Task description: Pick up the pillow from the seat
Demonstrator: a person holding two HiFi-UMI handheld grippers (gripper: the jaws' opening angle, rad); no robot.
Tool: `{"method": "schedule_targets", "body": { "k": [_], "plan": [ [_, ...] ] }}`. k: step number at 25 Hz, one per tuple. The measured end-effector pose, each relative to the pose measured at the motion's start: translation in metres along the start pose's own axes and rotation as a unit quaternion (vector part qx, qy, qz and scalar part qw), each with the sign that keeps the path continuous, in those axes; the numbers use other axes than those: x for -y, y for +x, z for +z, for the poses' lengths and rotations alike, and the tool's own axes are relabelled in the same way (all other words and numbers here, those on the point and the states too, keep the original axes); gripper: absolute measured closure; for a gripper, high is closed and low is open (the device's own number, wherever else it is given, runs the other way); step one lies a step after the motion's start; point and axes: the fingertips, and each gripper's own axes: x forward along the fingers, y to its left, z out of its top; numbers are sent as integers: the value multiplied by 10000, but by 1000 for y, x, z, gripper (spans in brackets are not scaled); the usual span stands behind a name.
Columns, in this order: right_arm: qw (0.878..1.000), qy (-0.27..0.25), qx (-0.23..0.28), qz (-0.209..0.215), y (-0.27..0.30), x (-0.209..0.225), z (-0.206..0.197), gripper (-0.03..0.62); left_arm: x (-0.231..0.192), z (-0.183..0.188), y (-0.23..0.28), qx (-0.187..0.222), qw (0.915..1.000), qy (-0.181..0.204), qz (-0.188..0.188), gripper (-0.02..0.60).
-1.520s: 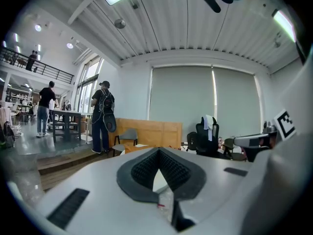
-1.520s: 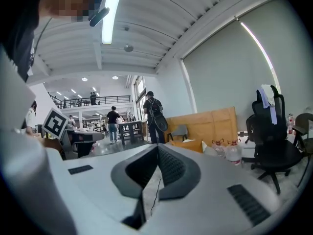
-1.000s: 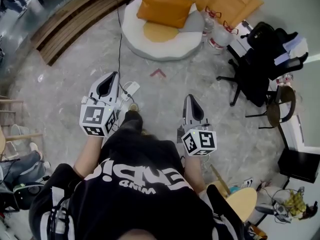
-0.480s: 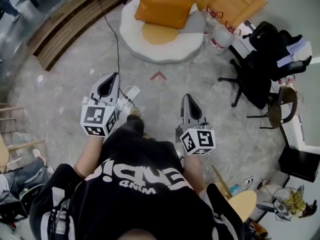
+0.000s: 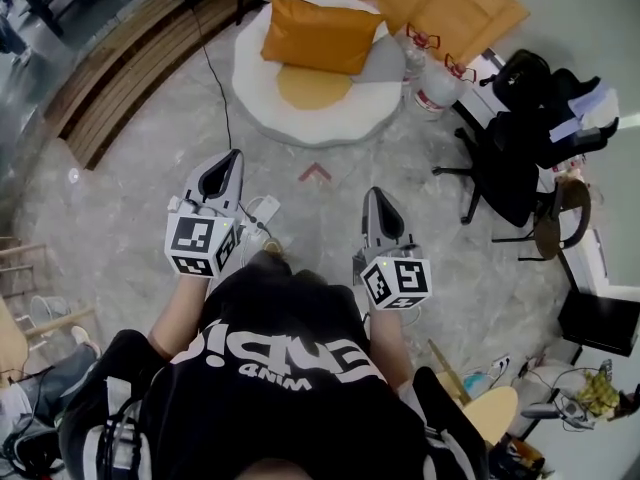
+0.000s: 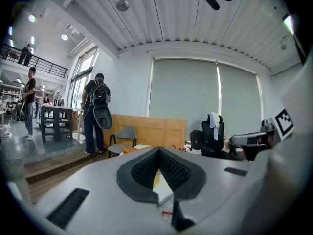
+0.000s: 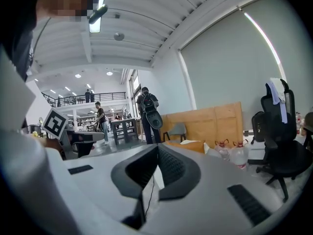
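An orange pillow [image 5: 318, 33] lies on the far side of a round white seat [image 5: 316, 108] with a yellow centre, at the top of the head view. A strip of the pillow [image 7: 187, 145] shows past the jaws in the right gripper view. My left gripper [image 5: 232, 157] and right gripper [image 5: 374, 195] hover over the marble floor well short of the seat, both pointing toward it. Each is shut with nothing between its jaws. The left gripper [image 6: 158, 151] and right gripper [image 7: 157, 147] show tips meeting in their own views.
A black cable [image 5: 213, 78] runs along the floor to a white plug block [image 5: 262, 208] by the left gripper. Two water bottles [image 5: 436, 93] stand right of the seat. Black office chairs [image 5: 520, 138] crowd the right side. Wooden steps [image 5: 110, 58] lie at left. A person with a backpack [image 6: 94, 112] stands beyond.
The seat and pillow have slid slightly left and up in the head view as the person's head shifts. Both grippers stay shut and hold nearly the same place.
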Motion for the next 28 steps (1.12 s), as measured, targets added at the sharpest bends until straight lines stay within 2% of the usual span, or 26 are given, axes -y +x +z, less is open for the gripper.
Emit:
{"method": "schedule_targets", "body": {
  "k": [12, 22, 28],
  "plan": [
    [9994, 32, -10, -345, 38, 45, 8, 572, -2, 5, 68, -77, 9995, 2, -296, 572],
    [9998, 62, -110, -160, 92, 95, 20, 572, -1, 18, 140, -132, 9998, -36, -151, 572],
    [9999, 61, -145, -31, 130, 146, 31, 572, 9, 30, 201, -115, 9999, -32, -26, 572]
  ]
}}
